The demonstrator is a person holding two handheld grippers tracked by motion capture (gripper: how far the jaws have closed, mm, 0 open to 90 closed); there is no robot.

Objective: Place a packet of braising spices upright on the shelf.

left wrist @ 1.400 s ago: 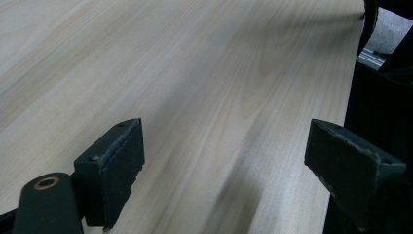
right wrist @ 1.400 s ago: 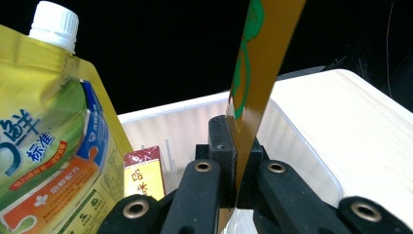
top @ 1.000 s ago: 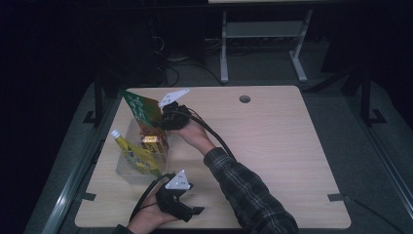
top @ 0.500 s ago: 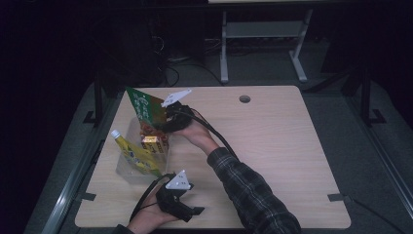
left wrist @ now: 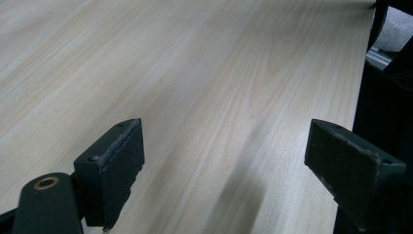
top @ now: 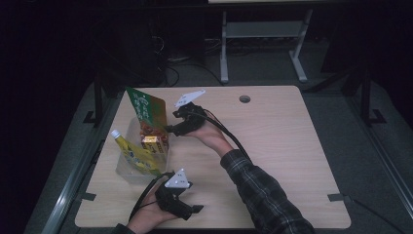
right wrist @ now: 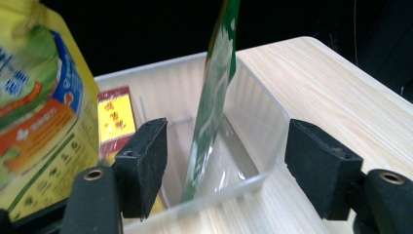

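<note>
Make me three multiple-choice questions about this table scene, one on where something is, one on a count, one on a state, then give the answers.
1. Where does the green pouch stand?
A. in the clear plastic tub
B. flat on the table
C. on the floor

2. How many hand-held grippers are in the high view?
A. one
B. two
C. three

3. How are the right hand-held gripper's jaws?
A. clamped on the pouch
B. apart, pads off the pouch
C. shut, empty

Answers: A, its lower end sits inside the tub; B, one per hand; B, gaps show either side.
</note>
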